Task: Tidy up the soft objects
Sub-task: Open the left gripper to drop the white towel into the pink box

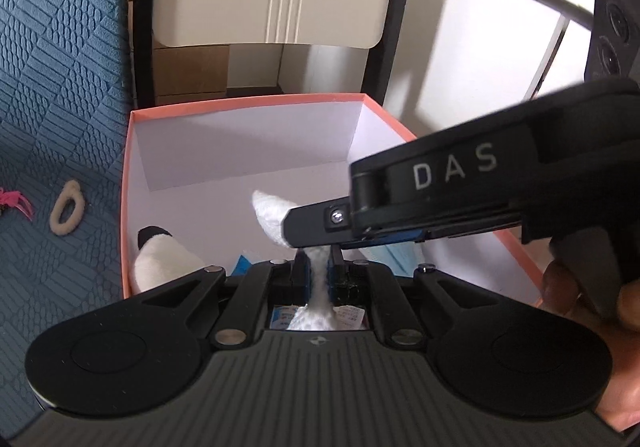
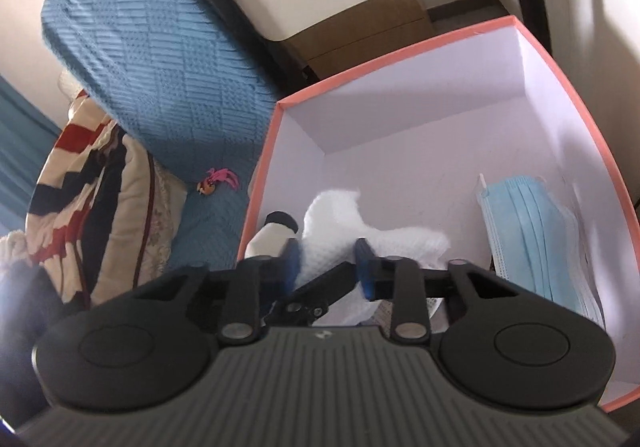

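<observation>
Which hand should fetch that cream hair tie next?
Left, probably: the hair tie lies left of the box, on the left gripper's side. It must first release the cloth.

The left gripper (image 1: 318,275) sits at the bottom centre of its own view, jaws pinched nearly together on a white cloth (image 1: 316,287). The right gripper (image 1: 312,231) reaches in from the right edge, angled down to the left. A hand (image 1: 592,299) grips its handle at lower right.
</observation>
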